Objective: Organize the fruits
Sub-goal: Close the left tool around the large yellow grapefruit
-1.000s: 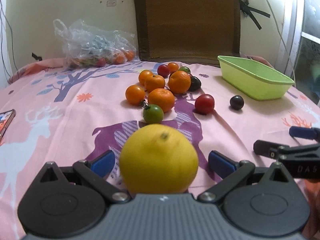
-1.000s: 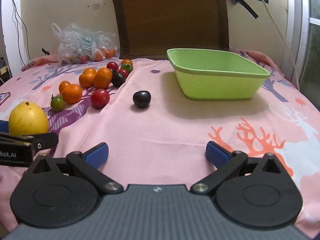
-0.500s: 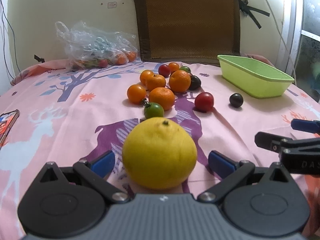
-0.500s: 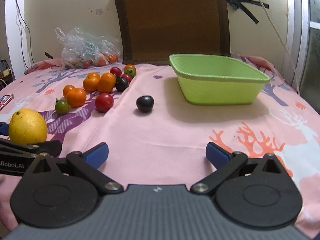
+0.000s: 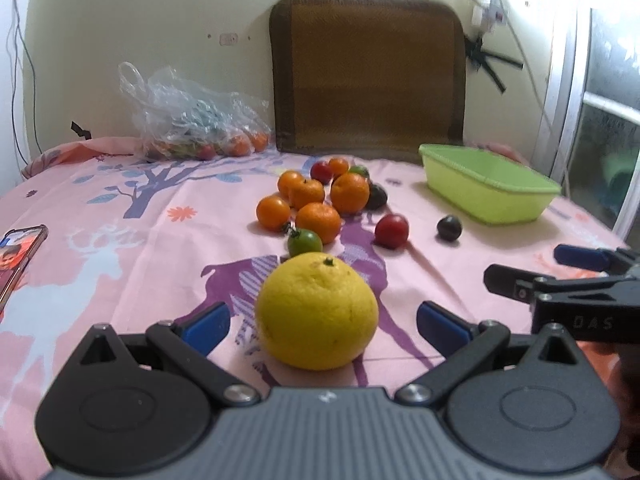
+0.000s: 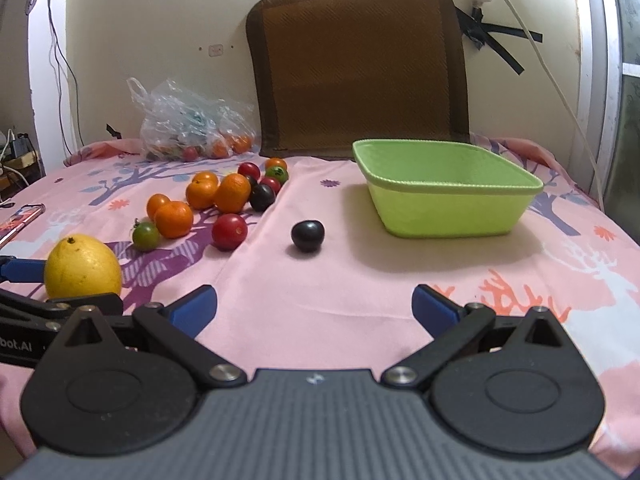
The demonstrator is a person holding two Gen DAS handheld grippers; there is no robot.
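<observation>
While both grippers stay spread, yellow citrus point(image 5: 316, 316) sits farther forward.

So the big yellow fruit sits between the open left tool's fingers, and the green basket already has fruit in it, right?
Not quite. The green basket is empty, as the right wrist view shows. The big yellow fruit does sit between the open left tool's fingers.

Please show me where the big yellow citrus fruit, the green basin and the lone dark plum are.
yellow citrus fruit point(image 5: 316, 312), left wrist view, middle of peel.
green basin point(image 6: 448, 216), right wrist view, front wall.
dark plum point(image 6: 307, 235), right wrist view, centre.
</observation>
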